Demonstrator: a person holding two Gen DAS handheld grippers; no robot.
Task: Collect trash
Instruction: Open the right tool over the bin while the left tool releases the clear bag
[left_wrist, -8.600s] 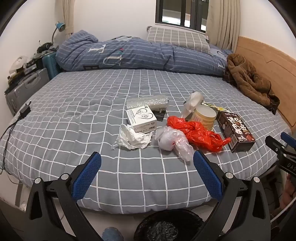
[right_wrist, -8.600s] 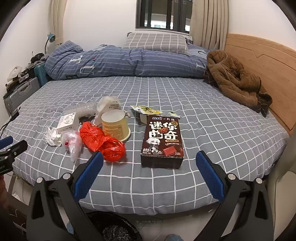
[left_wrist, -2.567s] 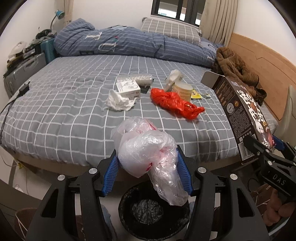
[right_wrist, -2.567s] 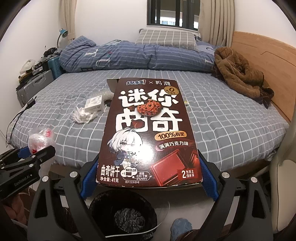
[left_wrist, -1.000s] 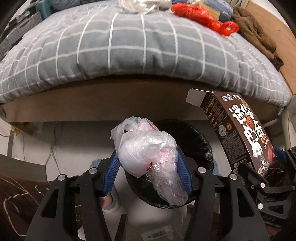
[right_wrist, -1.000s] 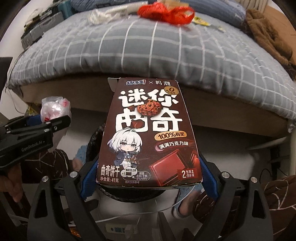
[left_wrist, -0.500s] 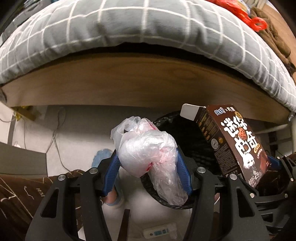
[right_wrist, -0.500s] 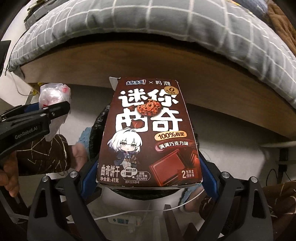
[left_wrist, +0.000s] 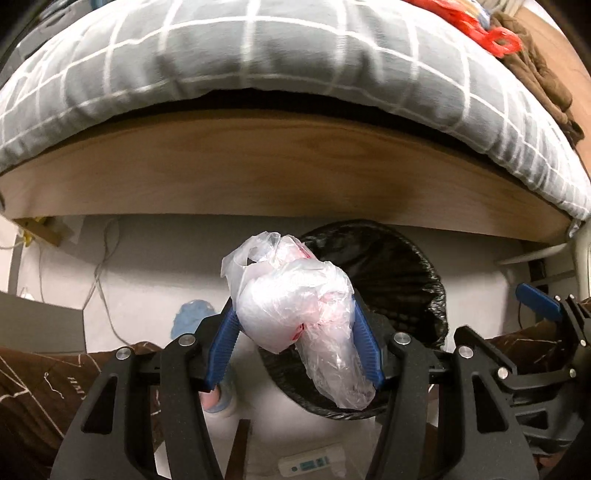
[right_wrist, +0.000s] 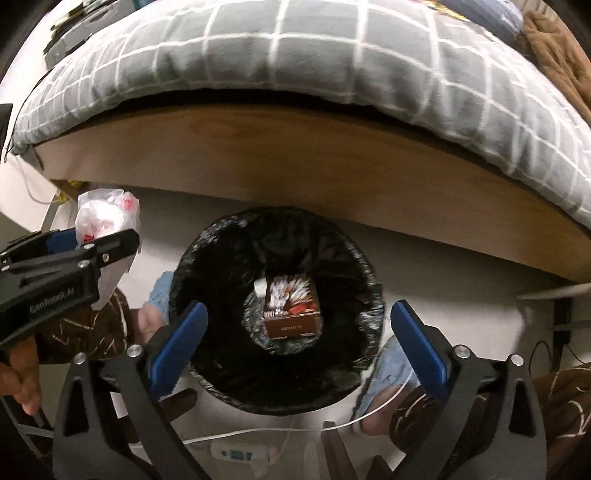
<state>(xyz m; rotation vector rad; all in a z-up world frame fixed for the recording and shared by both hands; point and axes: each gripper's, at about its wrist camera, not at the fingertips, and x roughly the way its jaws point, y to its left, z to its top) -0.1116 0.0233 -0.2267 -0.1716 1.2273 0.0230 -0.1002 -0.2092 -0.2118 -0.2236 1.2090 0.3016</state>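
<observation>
The bin (right_wrist: 275, 376) sits against the bed frame (right_wrist: 295, 162), its mouth unobstructed. One brown box (right_wrist: 290, 308) lies inside. The right gripper (right_wrist: 297, 339) is opening, empty; the left gripper (left_wrist: 295, 343) pinches one plastic bag (left_wrist: 295, 306) beside the rim.

Grey white-checked bedcover (right_wrist: 332, 59), black-lined bin (right_wrist: 207, 266), brown box (right_wrist: 291, 310), blue-padded claws, translucent white bag (left_wrist: 295, 306)
</observation>
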